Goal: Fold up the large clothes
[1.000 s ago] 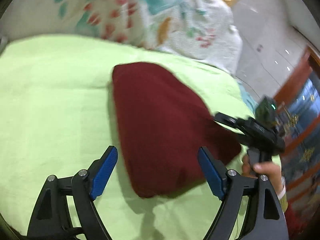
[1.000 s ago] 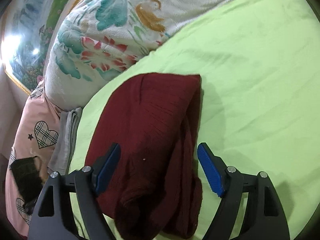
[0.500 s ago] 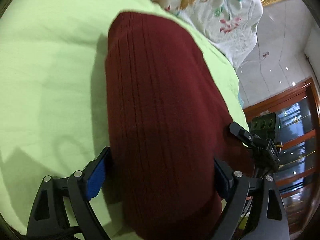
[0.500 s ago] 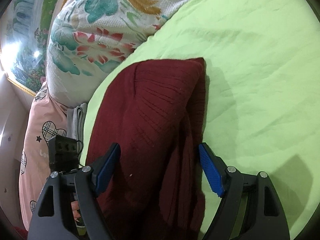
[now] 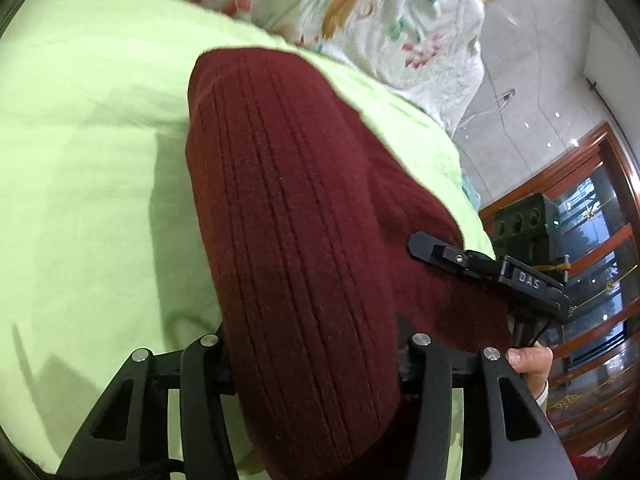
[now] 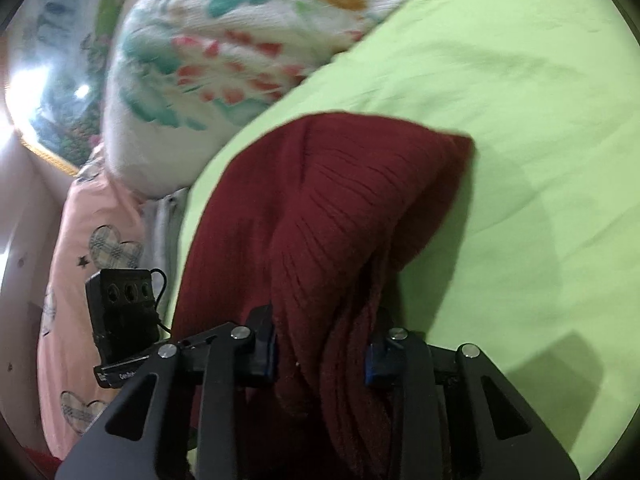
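Two tools grip one garment, one at each near corner. Left to right:

Left tool [image 5: 316, 364]: jaws closed down on the sweater [image 5: 296, 216], a thick bundle of ribbed maroon knit pinched between them. Pads are hidden by the cloth. The grip sits at the near end of the folded stack, probably so all layers lift together rather than peeling apart.

Sweater: already folded into a compact slab, lying on the green bed [image 5: 88, 168], far end flat on the sheet, near end bunched into the tools. The ribs run lengthwise, away from the camera.

Right tool [image 6: 320, 354]: also pinching the sweater [image 6: 340, 208], a looser wad of layers hanging between the blue pads [image 6: 370, 362]. Seen from the left camera it reaches in from the sheet's right edge, the person's hand [image 5: 528, 364] below it.

Behind: floral quilt [image 6: 224, 52] heaped at the far end of the bed, pink heart-print bedding [image 6: 80, 264] beside it.

Judgement: the matched grips suggest a last fold or a carry-off. The risk is inner layers slipping from the right pinch, since that wad looks uneven.
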A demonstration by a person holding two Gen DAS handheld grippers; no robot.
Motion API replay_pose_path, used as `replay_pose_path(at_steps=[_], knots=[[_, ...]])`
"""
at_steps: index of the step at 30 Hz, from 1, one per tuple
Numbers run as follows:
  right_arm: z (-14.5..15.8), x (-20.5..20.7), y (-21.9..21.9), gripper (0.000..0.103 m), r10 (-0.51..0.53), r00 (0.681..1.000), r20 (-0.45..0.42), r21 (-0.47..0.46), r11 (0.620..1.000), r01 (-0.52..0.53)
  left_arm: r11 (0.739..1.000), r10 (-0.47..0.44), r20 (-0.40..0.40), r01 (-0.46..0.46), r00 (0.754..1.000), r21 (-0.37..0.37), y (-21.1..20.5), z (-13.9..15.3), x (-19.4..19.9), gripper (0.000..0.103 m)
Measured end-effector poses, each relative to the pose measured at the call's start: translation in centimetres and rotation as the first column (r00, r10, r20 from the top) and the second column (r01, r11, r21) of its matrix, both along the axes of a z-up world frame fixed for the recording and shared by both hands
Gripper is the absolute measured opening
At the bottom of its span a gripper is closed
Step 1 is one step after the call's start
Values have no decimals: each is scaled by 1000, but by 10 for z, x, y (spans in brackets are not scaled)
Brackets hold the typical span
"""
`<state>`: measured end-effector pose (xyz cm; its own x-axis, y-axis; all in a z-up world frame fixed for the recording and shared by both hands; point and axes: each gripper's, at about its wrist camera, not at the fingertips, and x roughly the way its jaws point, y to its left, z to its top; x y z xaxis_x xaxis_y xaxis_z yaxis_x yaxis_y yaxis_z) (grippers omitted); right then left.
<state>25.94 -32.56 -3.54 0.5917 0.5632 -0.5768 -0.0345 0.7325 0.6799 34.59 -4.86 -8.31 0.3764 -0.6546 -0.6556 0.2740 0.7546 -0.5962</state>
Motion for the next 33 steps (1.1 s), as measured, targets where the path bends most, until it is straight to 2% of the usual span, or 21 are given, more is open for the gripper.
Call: replay_pose_path(at_steps=[5, 7, 11, 14, 18, 24, 28, 33], knots=[[-1, -4, 68, 31, 120, 992, 37, 78, 989, -122, 996, 76, 45, -78, 996, 46, 68, 32, -61, 50], [-2, 0, 101, 31, 172, 984, 54, 78, 981, -176, 990, 117, 49, -120, 992, 72, 100, 37, -83, 50], [-13, 10, 155, 31, 253, 966, 53, 84, 963, -257, 977, 195, 29, -197, 980, 88, 146, 31, -110, 50], [-29, 16, 179, 32, 276, 961, 22, 71, 958, -277, 966, 247, -23, -244, 969, 85, 171, 9, -121, 53], [-37, 19, 184, 37, 258, 966, 2, 48, 965, -258, 959, 281, -26, -279, 959, 58, 177, -5, -124, 66], [-33, 17, 178, 47, 230, 973, -29, 9, 973, -230, 947, 294, 5, -292, 956, 137, 168, 3, -131, 72], [-19, 1, 172, 55, 188, 982, -7, -39, 981, -188, 924, 325, 73, -333, 943, 188, 171, 24, -166, 74], [3, -42, 157, 56, 133, 989, 70, -72, 989, -128, 889, 351, 184, -389, 918, 242, 169, 39, -228, 77]])
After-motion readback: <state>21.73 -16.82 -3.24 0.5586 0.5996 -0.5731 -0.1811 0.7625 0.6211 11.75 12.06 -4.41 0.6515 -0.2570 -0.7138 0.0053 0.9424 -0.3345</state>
